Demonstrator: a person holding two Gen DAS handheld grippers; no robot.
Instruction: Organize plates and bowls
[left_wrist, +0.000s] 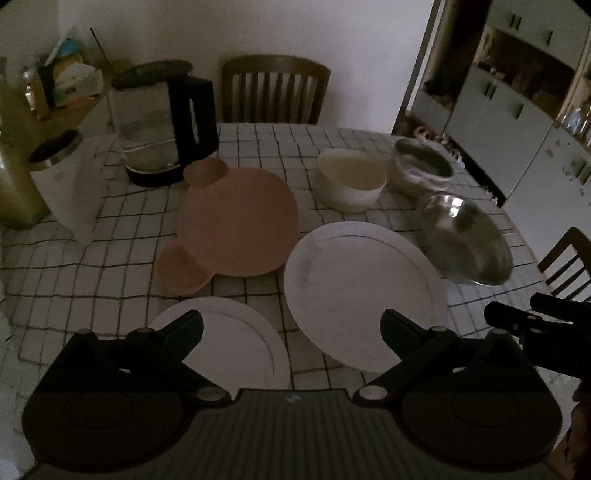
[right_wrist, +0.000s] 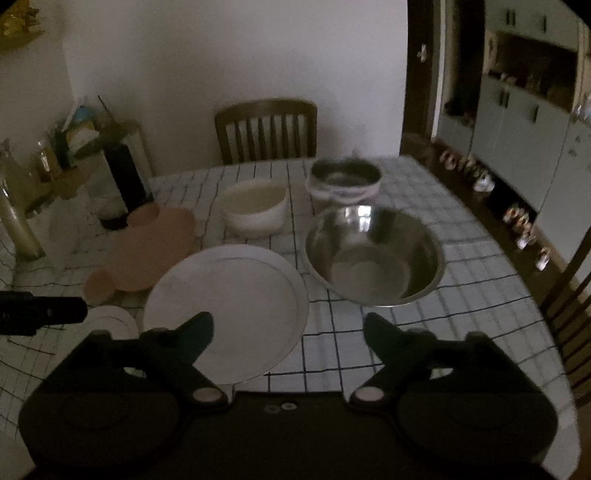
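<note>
In the left wrist view the left gripper (left_wrist: 291, 328) fills the bottom of the frame with its two black fingers (left_wrist: 184, 332) spread wide and nothing between them; the left finger shows over the small white plate (left_wrist: 236, 343) at lower centre, the right finger over the near edge of the large white plate (left_wrist: 362, 291), though whether either touches a plate cannot be told. Above these, at frame centre, lies the pink mouse-eared plate (left_wrist: 240, 221), and to its right the white bowl (left_wrist: 351, 181), a patterned bowl (left_wrist: 421, 166) and the steel bowl (left_wrist: 465, 240) run toward the right edge, all on the checked tablecloth (left_wrist: 110, 266). A glass kettle (left_wrist: 162, 125) stands at upper left and a wooden chair (left_wrist: 275, 88) at top centre. In the right wrist view the right gripper (right_wrist: 288, 332) likewise stands wide apart and holds nothing: its left finger shows over the large white plate's near rim, its right finger over bare cloth below the steel bowl. The other gripper juts in at the left edge.
</note>
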